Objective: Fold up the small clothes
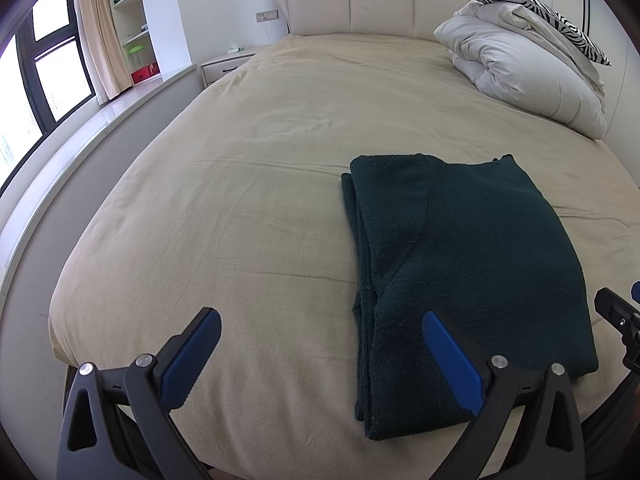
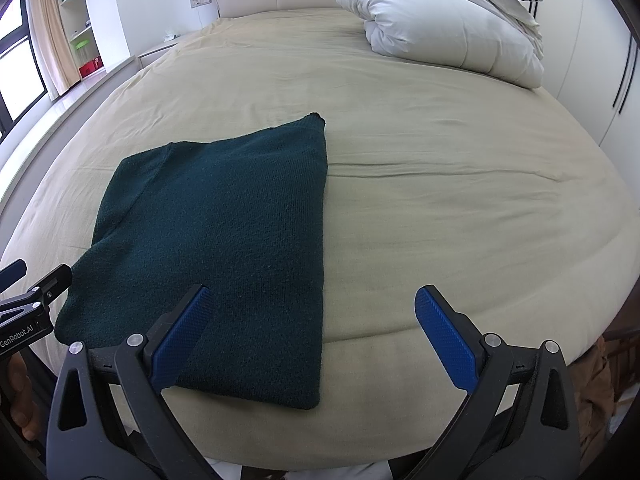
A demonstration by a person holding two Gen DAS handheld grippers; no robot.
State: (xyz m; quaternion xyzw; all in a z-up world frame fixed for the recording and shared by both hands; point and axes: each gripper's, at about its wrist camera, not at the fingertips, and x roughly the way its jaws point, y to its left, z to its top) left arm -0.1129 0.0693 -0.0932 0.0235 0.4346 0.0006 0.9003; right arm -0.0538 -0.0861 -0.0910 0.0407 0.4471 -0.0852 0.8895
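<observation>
A dark green knitted garment [image 1: 460,264] lies folded in a long rectangle on the beige bed sheet [image 1: 248,184], near the front edge; it also shows in the right wrist view [image 2: 224,240]. My left gripper [image 1: 320,320] is open and empty above the bed's front edge, its right finger over the garment's near left part. My right gripper [image 2: 312,300] is open and empty, its left finger over the garment's near end, its right finger over bare sheet [image 2: 460,184]. The right gripper's tip shows at the left wrist view's right edge [image 1: 620,320].
A folded white duvet [image 1: 524,68] with a zebra-striped pillow [image 1: 536,4] sits at the bed's far right by the headboard [image 1: 360,0]. A bedside table [image 1: 224,66], window ledge, curtain and shelves stand to the left. Wardrobe doors [image 2: 592,60] stand on the right.
</observation>
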